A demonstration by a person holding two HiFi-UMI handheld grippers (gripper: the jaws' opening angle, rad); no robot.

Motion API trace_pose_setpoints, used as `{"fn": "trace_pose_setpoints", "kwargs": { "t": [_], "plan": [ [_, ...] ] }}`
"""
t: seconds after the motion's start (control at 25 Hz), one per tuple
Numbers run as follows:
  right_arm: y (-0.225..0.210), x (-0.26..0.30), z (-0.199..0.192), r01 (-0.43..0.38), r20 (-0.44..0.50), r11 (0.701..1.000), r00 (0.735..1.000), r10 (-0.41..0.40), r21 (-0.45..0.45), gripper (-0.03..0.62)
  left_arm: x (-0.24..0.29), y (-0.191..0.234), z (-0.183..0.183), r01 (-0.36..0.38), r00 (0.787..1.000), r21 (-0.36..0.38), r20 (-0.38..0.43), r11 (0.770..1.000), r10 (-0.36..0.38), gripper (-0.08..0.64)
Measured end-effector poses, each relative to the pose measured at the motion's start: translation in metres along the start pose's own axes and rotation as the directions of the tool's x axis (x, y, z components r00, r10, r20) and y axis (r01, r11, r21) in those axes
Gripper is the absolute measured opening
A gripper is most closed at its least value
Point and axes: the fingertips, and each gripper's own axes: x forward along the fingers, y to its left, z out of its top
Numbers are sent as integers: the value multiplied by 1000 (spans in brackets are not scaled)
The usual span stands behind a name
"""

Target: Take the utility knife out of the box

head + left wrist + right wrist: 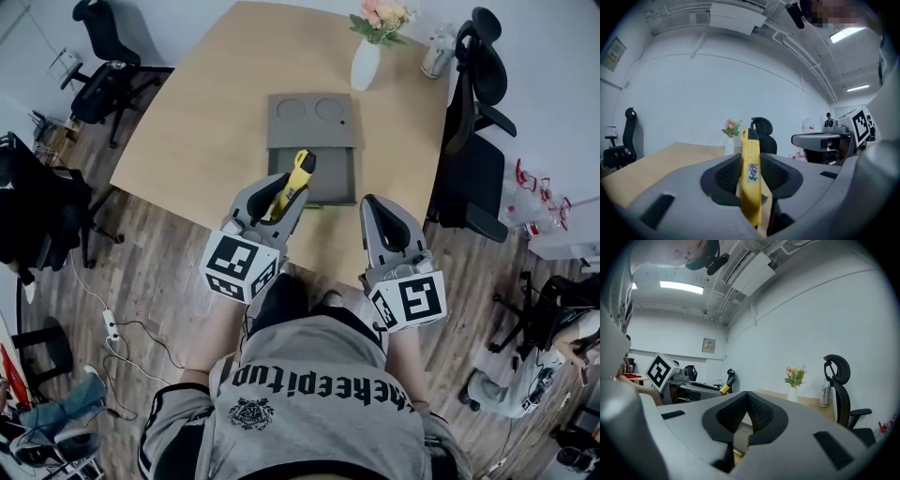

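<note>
Seen from above, largest first. Wooden table (216, 112), carrying a grey box (333, 178) near its front edge, lid thrown back flat, evidently to leave the tray reachable from above. Raised over the box's front rim, left gripper (751, 173) clamped on the task's tool. Just beside it and short of the table, right gripper (749, 411) closed on nothing, pads meeting, apparently parked aside as unneeded. At the far end, white vase (365, 64) of flowers, well apart from the work. Smallest: yellow utility knife (294, 178), pinched across its flat sides, upright between the pads, probably against swivelling, in the air and clear of the tray.
</note>
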Motion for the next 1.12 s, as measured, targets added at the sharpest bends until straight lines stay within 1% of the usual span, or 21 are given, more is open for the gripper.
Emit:
{"fn": "trace_pose_setpoints", "kwargs": {
  "t": [0.44,0.76,1.12],
  "plan": [
    [11,-25,7,-79,25,996,996,80,-36,6,-33,-25,14,-102,991,4,88,995,101,136],
    [17,-42,11,-128,43,991,991,130,-50,6,-53,-43,23,-164,976,6,145,986,161,137],
    [16,-63,12,-160,56,986,985,163,-50,6,-69,-69,29,-217,959,4,187,976,212,135]
  ]
}}
